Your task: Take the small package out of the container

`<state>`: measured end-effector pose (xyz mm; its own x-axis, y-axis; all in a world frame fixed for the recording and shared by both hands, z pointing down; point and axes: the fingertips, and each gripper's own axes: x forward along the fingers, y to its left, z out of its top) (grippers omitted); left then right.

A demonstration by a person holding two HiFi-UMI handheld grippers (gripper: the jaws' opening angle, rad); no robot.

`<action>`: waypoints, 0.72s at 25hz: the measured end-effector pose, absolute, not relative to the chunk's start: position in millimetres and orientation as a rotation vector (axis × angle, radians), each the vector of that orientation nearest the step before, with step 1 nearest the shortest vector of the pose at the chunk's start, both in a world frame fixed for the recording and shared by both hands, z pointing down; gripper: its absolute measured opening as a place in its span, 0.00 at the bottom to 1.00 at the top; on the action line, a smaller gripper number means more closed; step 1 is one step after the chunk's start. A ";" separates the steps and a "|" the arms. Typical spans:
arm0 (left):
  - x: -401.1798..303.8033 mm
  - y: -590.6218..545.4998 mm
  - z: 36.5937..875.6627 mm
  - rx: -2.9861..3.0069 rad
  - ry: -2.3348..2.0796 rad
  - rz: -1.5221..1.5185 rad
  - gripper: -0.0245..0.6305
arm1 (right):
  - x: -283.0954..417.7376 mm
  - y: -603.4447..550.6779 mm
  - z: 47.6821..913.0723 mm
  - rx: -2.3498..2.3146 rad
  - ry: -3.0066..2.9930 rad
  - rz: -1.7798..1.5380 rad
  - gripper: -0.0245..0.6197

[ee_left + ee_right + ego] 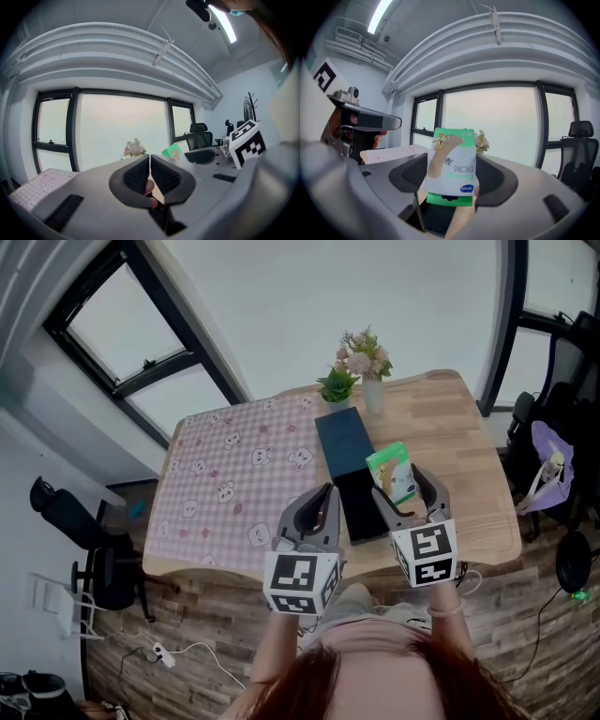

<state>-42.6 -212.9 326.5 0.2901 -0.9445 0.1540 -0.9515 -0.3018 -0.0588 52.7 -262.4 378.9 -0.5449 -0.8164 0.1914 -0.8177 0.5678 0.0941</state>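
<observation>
The small package (452,166), a white and green bandage pack, stands upright between the jaws of my right gripper (452,182), which is shut on it. In the head view the small package (394,470) is lifted above the table, held by the right gripper (405,487) just right of the container (361,512), an open black box. The box's dark teal lid (342,442) lies just beyond it. My left gripper (322,502) hovers left of the box; its pads (161,177) meet with nothing between them. From the left gripper view the package (172,151) shows as a green corner.
A pink checked cloth (239,474) covers the left half of the wooden table (469,460). A small green plant (337,385) and a vase of flowers (367,367) stand at the far edge. Office chairs (66,521) flank the table; cables lie on the floor.
</observation>
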 end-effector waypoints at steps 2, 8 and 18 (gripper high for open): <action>-43.3 -212.9 324.4 2.489 -1.837 0.253 0.06 | 54.3 -261.6 373.5 1.388 -2.600 -0.007 0.54; -44.4 -207.6 322.1 2.498 -1.836 0.267 0.06 | 58.7 -255.5 364.5 1.439 -2.606 -0.040 0.54; -55.6 -183.4 317.1 2.504 -1.820 0.262 0.06 | 58.6 -229.3 346.0 1.517 -2.612 -0.076 0.54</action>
